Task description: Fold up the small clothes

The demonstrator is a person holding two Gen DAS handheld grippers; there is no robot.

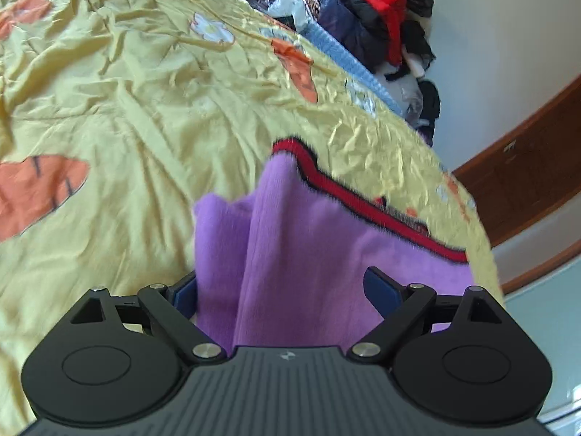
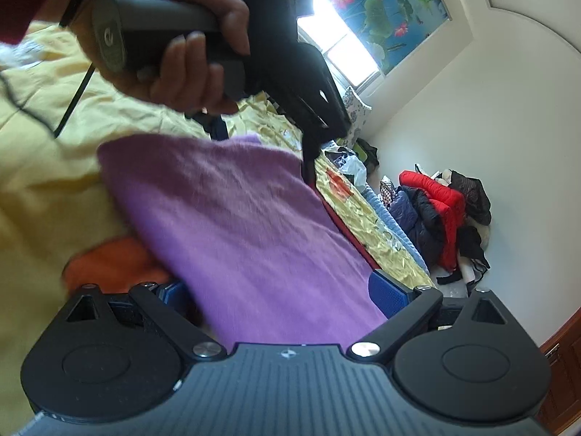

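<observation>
A purple knit garment (image 1: 290, 239) with a red and black trimmed edge (image 1: 363, 203) lies bunched on the yellow bedsheet (image 1: 127, 91). My left gripper (image 1: 283, 283) stands wide, and the cloth runs up between its blue pads (image 1: 381, 290) without being pinched. In the right wrist view the same purple garment (image 2: 236, 210) spreads flat and passes between the wide jaws of my right gripper (image 2: 279, 287). A person's hand (image 2: 174, 47) holds the left gripper (image 2: 261, 141) at the garment's far edge.
A heap of red, black and navy clothes (image 1: 381, 18) (image 2: 443, 218) is piled against the white wall beyond the bed. A blue textured blanket (image 1: 345, 58) lines the bed's edge. Brown wooden furniture (image 1: 526, 181) stands to the right. An orange patch (image 2: 116, 265) shows beside the garment.
</observation>
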